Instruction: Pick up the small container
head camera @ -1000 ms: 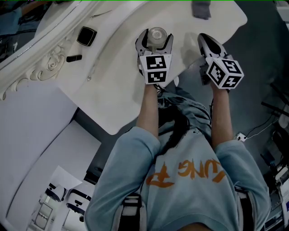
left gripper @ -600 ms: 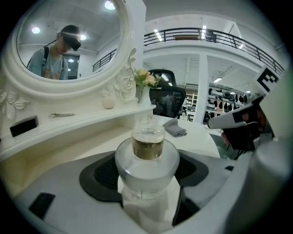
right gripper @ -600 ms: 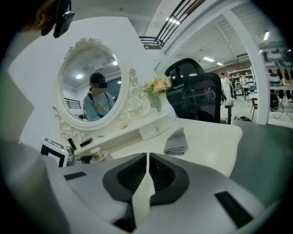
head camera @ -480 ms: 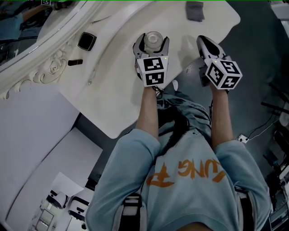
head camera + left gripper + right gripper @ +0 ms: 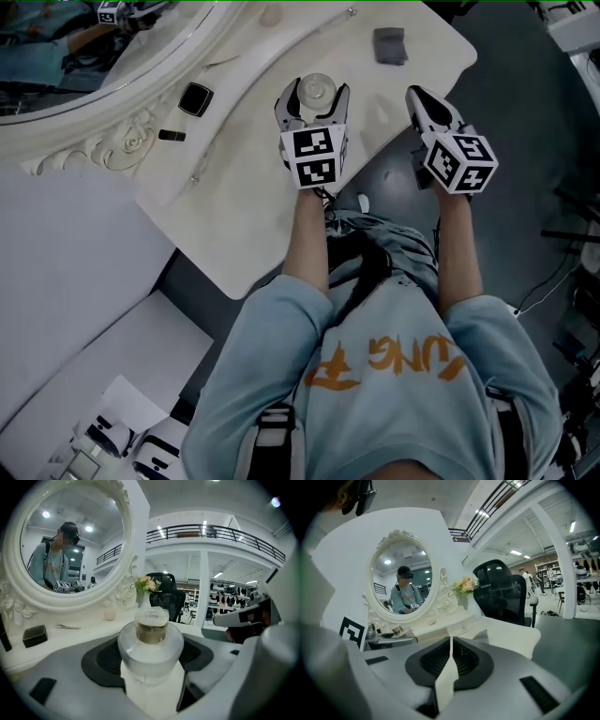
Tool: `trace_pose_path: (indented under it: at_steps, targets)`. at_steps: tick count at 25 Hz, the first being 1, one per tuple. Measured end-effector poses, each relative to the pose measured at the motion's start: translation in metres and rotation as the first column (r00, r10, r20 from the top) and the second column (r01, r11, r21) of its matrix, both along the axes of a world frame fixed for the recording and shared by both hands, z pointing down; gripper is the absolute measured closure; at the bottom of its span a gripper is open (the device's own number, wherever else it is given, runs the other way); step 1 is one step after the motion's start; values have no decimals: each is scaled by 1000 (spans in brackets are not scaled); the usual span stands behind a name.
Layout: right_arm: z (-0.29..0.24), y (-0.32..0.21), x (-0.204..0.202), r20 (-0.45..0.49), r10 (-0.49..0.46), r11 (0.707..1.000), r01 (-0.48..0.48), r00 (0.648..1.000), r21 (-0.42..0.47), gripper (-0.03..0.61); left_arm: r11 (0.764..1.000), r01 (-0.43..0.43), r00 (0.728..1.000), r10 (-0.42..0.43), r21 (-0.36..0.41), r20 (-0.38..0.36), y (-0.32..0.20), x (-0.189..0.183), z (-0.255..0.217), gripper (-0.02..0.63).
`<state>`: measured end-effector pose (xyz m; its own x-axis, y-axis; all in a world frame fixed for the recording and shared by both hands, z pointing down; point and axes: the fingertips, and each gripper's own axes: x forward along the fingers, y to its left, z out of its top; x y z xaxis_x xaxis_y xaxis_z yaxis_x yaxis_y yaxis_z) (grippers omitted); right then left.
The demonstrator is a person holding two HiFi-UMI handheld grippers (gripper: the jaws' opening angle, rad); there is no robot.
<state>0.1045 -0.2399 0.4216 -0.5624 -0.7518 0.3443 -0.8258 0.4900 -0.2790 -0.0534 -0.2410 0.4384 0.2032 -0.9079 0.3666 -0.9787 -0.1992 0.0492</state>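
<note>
The small container [image 5: 317,90] is a frosted glass jar with a clear cap over a gold neck [image 5: 151,626]. It sits between the jaws of my left gripper [image 5: 314,94], which is shut on its round body [image 5: 150,654]. I cannot tell whether it rests on the white vanity top [image 5: 234,187] or hangs just above it. My right gripper [image 5: 419,97] hovers at the table's near edge, to the right of the left one. Its jaws are pressed together with nothing between them [image 5: 450,660].
An ornate white oval mirror [image 5: 84,56] stands at the far left of the table. A black compact [image 5: 195,98] and a small black stick [image 5: 172,136] lie near its frame. A grey pad [image 5: 389,45] lies at the far right corner. A black office chair [image 5: 506,597] stands beyond the table.
The head view has shifted, so the table sits lower and further left in the picture. My left gripper stays shut on the container, and the right gripper stays shut beside it.
</note>
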Motion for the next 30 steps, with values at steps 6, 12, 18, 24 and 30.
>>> trace_pose_path:
  at_steps: [6,12,18,24,30]
  targets:
    - [-33,3,9,10,9,997,-10,1000,73,543,996,7,1000,-6,87,-11,2,3,-40,284]
    - [-62,8,15,20,23,989,-26,1000,145,543,985,-1,1000,3,175,-13,5,7,-80,284]
    - [-99,2,28,22,50,973,-54,998,223,543,968,-9,1000,12,252,-11,3,13,-118,284]
    - [-127,-2,41,42,85,952,-93,996,292,543,947,-18,1000,19,321,0,1,15,-148,284]
    - [-137,-4,41,28,84,945,-88,996,315,543,940,-12,1000,11,340,6,2,13,-159,284]
